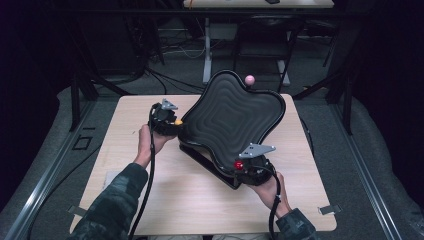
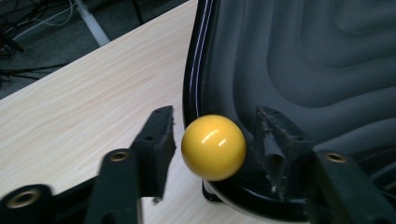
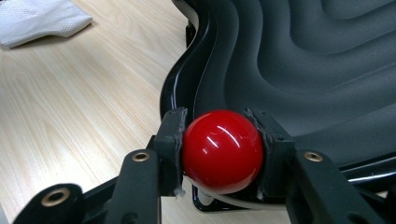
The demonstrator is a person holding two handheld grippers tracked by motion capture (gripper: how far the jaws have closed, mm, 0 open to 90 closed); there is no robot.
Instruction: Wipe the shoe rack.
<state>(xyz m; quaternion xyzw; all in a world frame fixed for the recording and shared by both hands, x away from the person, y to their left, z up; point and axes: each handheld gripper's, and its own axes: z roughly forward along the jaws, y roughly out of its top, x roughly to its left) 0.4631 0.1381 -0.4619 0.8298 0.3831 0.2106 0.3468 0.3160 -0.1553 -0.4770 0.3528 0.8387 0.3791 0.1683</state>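
A black tray (image 1: 231,114) with a rippled surface lies tilted on the wooden table (image 1: 190,200). Ball knobs stick out from its rim: a pink one (image 1: 249,80) at the far edge, a yellow one (image 1: 178,121) at the left, a red one (image 1: 239,165) at the near right. My left gripper (image 2: 215,128) straddles the yellow ball (image 2: 213,147), with a small gap between each pad and the ball. The jaws of my right gripper (image 3: 220,128) press on both sides of the red ball (image 3: 222,151). A hand holds each gripper from below.
A white cloth (image 3: 37,18) lies on the table towards its near left corner. The tray rests on a black base (image 1: 210,165). Beyond the far edge of the table are a desk leg (image 1: 207,50) and cables on the floor.
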